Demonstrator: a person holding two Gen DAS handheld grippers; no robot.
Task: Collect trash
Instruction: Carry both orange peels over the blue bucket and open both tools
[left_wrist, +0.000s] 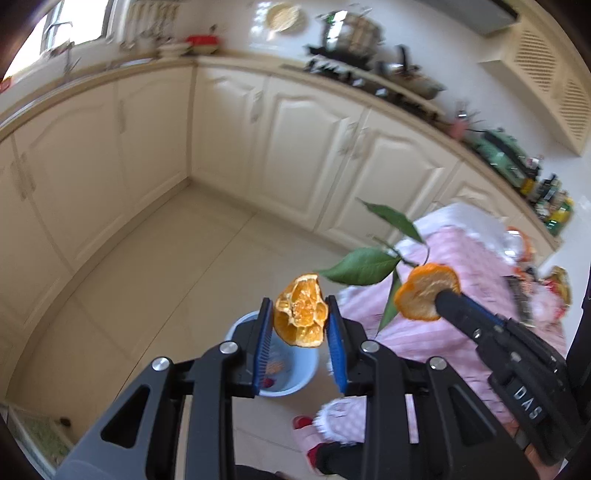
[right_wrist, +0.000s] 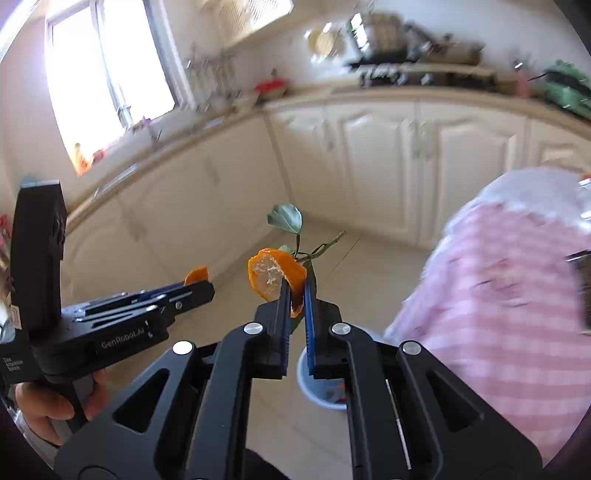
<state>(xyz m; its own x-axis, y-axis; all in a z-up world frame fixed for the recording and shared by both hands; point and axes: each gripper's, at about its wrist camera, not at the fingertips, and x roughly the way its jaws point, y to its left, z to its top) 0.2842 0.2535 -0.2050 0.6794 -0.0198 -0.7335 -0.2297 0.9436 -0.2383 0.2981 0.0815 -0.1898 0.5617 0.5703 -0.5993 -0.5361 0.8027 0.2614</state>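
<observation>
My left gripper (left_wrist: 300, 314) is shut on a squashed orange peel (left_wrist: 301, 321), held in the air over a light blue bin (left_wrist: 295, 373) on the floor. To its right, my right gripper (left_wrist: 441, 295) is shut on a second orange peel (left_wrist: 421, 291) with a twig and green leaves (left_wrist: 364, 266). In the right wrist view that gripper (right_wrist: 295, 291) pinches the leafy peel (right_wrist: 271, 275) above the blue bin (right_wrist: 314, 391), which the fingers mostly hide. My left gripper (right_wrist: 199, 284) shows at the left with its peel (right_wrist: 197, 274), held by a hand (right_wrist: 44, 410).
Cream cabinets (left_wrist: 295, 140) line the kitchen walls, with a cluttered counter (left_wrist: 406, 88) above. A table with a pink checked cloth (left_wrist: 461, 258) stands close on the right. A foot in a pink slipper (left_wrist: 332, 421) stands beside the bin. Pale floor tiles (left_wrist: 147, 277) lie to the left.
</observation>
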